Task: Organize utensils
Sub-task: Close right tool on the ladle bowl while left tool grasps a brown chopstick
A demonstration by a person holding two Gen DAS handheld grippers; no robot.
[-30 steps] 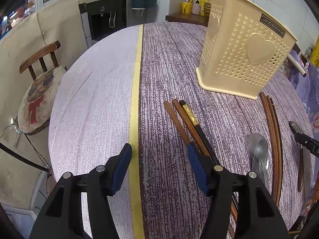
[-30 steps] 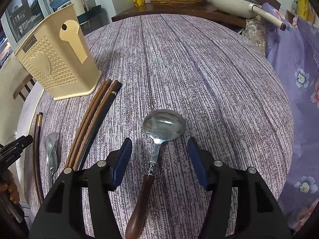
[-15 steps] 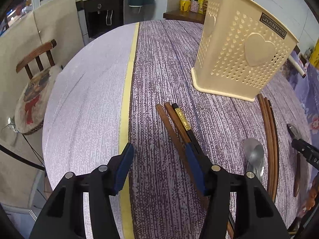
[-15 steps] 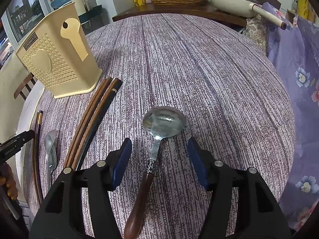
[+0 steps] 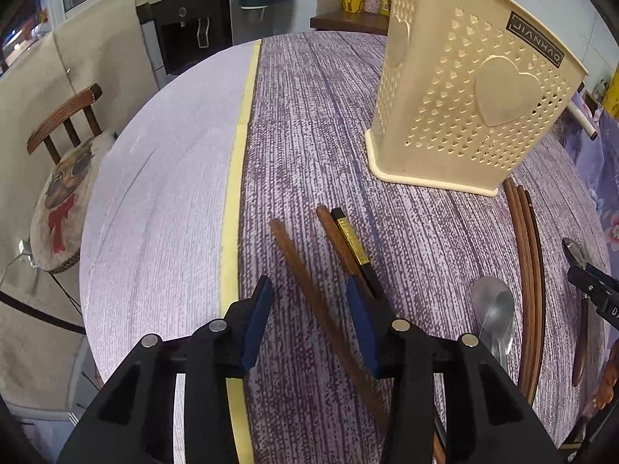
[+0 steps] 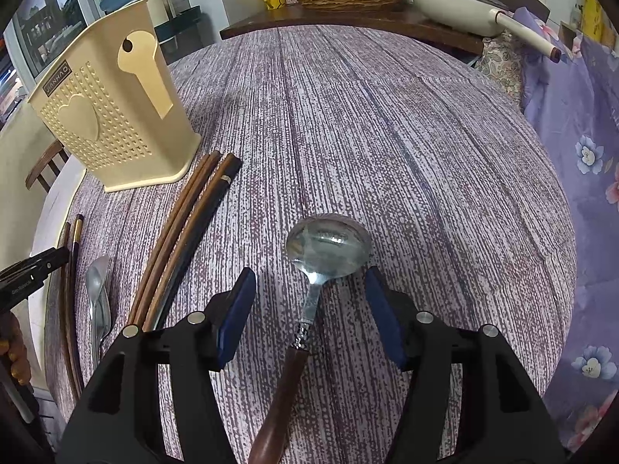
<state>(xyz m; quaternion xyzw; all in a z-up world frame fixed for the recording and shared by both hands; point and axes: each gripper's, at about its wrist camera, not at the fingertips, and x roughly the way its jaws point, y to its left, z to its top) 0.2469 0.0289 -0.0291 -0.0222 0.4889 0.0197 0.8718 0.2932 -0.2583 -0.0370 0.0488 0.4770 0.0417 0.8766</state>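
While the cream utensil holder [image 5: 472,104] is standing upright on the counter [image 5: 309,123], the left gripper [image 5: 309,321] is hovering just in front of it, its fingers [image 5: 257,321] having just been closing around a single brown chopstick [image 5: 298,263]; the pads are not pressing on it, so they are sitting open. A second brown chopstick and a black, gold-banded one [image 5: 350,237] are lying beside the right-hand pad, possibly touching it. Further right of the holder's base, a bundle of chopsticks [image 6: 185,228] and a small metal spoon [image 5: 493,309] are resting on the counter. The right gripper [image 6: 311,305] is hanging open over a wooden-handled ladle [image 6: 329,247], its fingers [image 6: 236,309] straddling the neck without touching.
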